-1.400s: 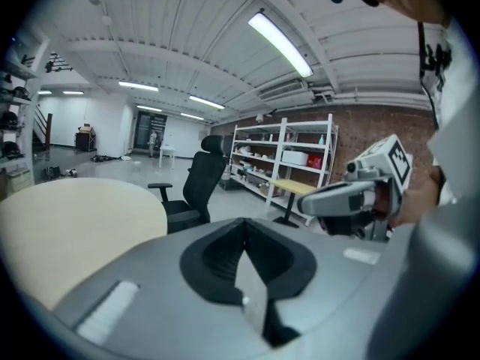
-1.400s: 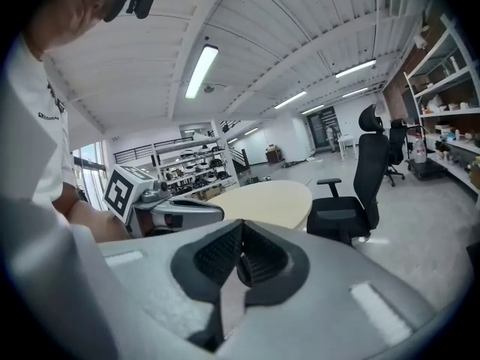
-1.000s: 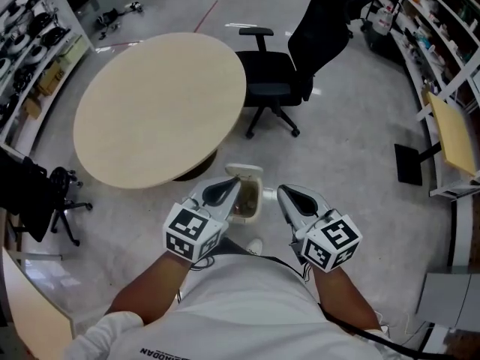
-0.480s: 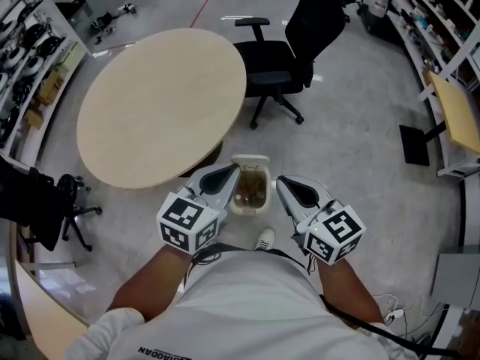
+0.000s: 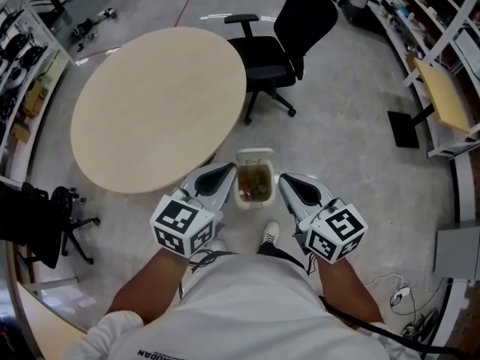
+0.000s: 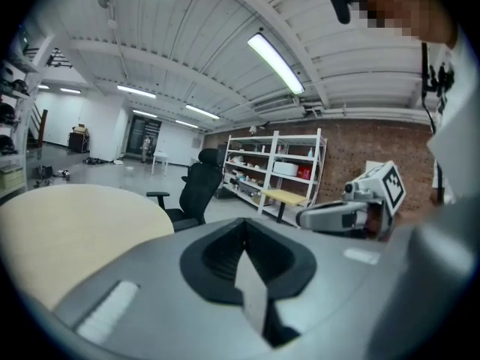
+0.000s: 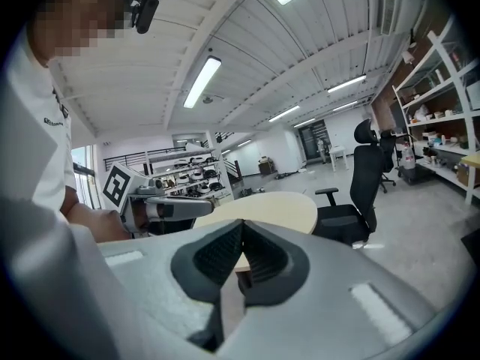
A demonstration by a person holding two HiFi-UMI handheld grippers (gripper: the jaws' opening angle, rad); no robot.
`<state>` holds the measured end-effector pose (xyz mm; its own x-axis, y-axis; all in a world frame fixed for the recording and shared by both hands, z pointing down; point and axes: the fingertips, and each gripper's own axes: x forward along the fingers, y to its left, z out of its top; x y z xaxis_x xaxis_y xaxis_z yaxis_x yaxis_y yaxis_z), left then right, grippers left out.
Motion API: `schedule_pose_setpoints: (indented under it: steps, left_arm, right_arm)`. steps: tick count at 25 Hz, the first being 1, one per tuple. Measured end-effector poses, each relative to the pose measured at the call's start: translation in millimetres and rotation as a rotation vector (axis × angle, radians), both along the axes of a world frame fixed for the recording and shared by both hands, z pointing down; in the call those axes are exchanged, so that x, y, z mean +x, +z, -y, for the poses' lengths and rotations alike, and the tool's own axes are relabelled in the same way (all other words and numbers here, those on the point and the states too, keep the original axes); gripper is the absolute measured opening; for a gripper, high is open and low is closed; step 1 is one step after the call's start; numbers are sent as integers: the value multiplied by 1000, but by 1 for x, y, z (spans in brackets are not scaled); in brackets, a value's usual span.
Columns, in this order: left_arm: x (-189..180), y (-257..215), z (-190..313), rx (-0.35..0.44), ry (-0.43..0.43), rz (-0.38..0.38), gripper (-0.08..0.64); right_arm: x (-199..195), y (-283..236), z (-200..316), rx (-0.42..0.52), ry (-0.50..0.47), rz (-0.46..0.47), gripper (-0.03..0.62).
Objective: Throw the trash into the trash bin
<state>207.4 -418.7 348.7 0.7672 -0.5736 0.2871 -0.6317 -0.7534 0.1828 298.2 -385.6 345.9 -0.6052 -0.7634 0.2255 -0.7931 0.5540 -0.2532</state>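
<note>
A small white trash bin (image 5: 254,178) stands open on the grey floor, brownish trash showing inside it. My left gripper (image 5: 223,172) is held just left of the bin and my right gripper (image 5: 285,180) just right of it, both above floor level. Each gripper's jaws are pressed together with nothing between them, as the left gripper view (image 6: 244,235) and the right gripper view (image 7: 241,235) show. The round beige table (image 5: 157,103) beyond the bin has nothing on it.
A black office chair (image 5: 281,47) stands behind the bin, beside the table. Shelving (image 5: 431,43) lines the right wall, more racks (image 5: 19,58) the left. Another dark chair (image 5: 37,216) sits at the left edge. My shoes (image 5: 270,235) are just below the bin.
The view has shifted forward: the bin now lies fully between the two grippers and its inside shows. Both grippers stay shut and side by side.
</note>
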Motion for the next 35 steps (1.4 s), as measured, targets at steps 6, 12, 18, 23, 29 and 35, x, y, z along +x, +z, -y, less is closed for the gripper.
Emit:
schedule_pose_setpoints:
  steps: [6, 12, 18, 23, 29, 35]
  left_arm:
    - [-28, -5, -11, 10, 62, -19, 8]
    - [-54, 0, -24, 9, 117, -24, 8]
    - [-67, 7, -34, 6, 149, -12, 8]
    - [-67, -1, -37, 17, 131, -23, 8]
    - [-62, -23, -35, 54, 59, -60, 8]
    - [-40, -26, -46, 71, 34, -59, 8]
  right_arm:
    - [-33, 0, -16, -13, 50, -34, 3]
    - [-64, 8, -35, -38, 107, -53, 3]
    - [-78, 5, -48, -38, 148, -64, 3]
    - [-72, -10, -51, -5, 146, -69, 3]
    - [-57, -41, -51, 71, 104, -97, 3]
    - [-27, -50, -65, 103, 103, -92, 3]
